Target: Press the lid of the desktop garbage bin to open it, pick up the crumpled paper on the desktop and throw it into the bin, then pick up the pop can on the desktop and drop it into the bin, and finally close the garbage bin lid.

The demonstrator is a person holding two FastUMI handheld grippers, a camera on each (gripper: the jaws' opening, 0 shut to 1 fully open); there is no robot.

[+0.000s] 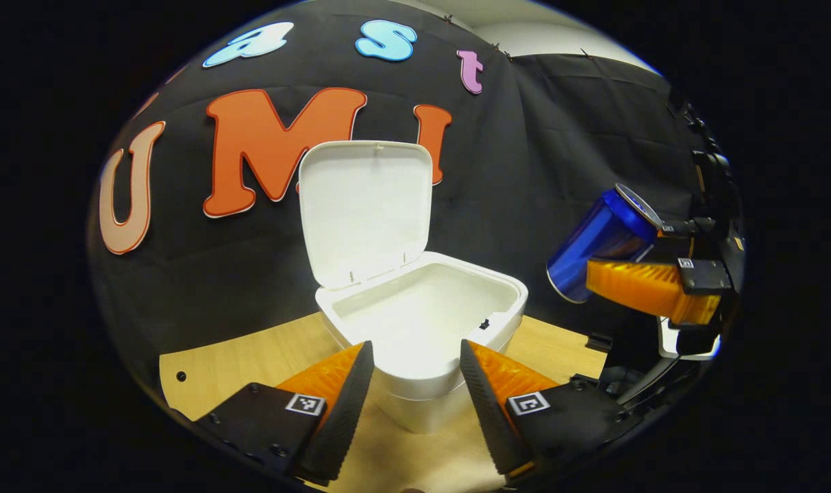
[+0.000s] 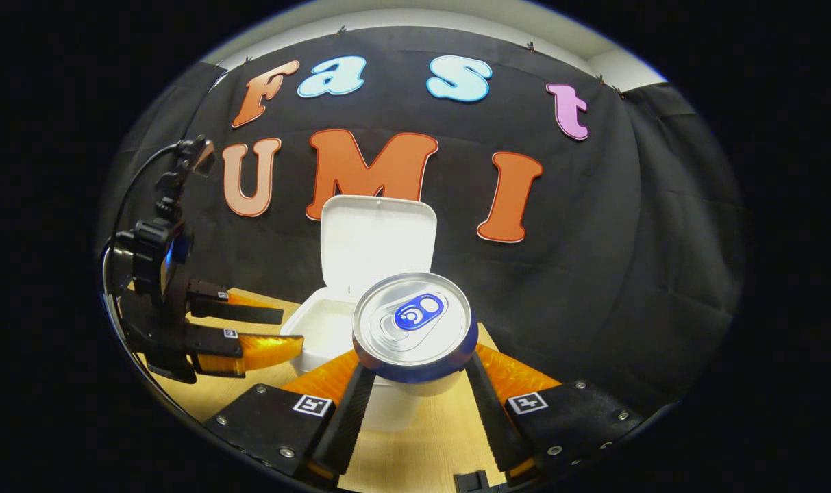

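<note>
Blue can (image 2: 412,327) gripped by the right gripper (image 2: 415,383), lifted toward the open bin (image 1: 429,329) to drop; left gripper (image 1: 415,383) fingers spread, empty.

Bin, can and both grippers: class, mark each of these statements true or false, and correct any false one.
1. The bin has its lid closed. False: the lid stands open.
2. The right gripper holds the can. True.
3. The can stands on the table. False: it is held in the air, beside the bin.
4. The left gripper is open and holds nothing. True.
</note>
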